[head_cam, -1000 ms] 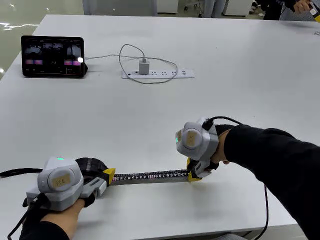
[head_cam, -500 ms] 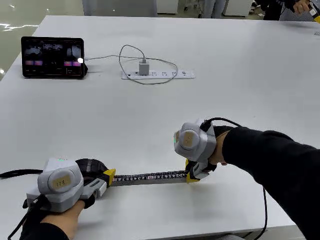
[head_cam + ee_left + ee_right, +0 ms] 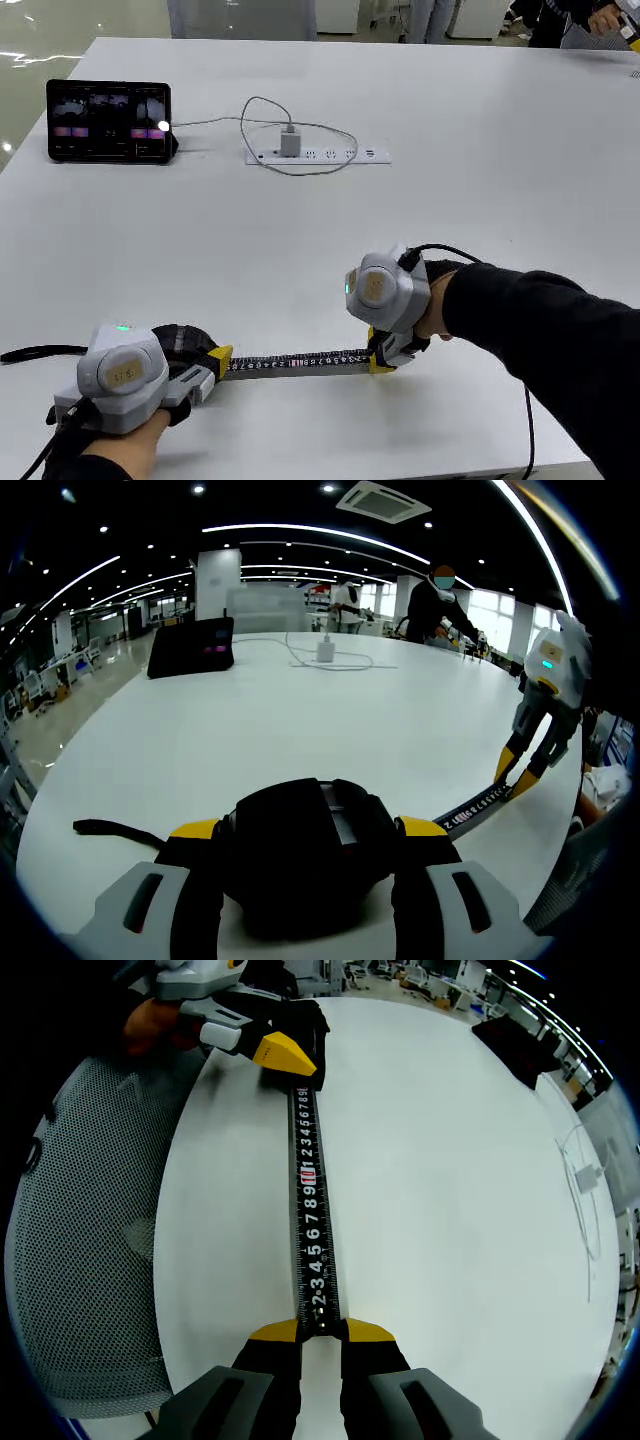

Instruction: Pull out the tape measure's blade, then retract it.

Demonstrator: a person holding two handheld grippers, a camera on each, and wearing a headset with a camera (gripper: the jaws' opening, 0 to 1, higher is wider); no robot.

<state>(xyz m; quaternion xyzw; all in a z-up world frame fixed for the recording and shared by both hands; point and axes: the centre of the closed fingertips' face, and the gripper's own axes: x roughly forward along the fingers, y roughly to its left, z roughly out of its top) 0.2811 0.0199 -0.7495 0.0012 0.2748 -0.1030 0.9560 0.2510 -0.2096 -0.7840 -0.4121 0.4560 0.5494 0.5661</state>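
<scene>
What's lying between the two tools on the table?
The tape measure's blade, stretched from the left tool to the right tool, as the head view shows.

black tape measure point(image 3: 305, 845), dark blade point(image 3: 310, 1230) with white numerals, white table point(image 3: 400, 200), yellow-tipped grey right hand-held gripper point(image 3: 320, 1330).

A wide white table point(image 3: 480, 140) spans the room's foreground; glossy pale floor point(image 3: 60, 30) lies past its far left corner; the dark ceiling point(image 3: 100, 520) carries long light strips point(image 3: 300, 526) and a square vent point(image 3: 383, 500); bright windows point(image 3: 503, 615) stand at right; a grey mesh chair point(image 3: 80, 1240) sits beside the table's edge.
</scene>
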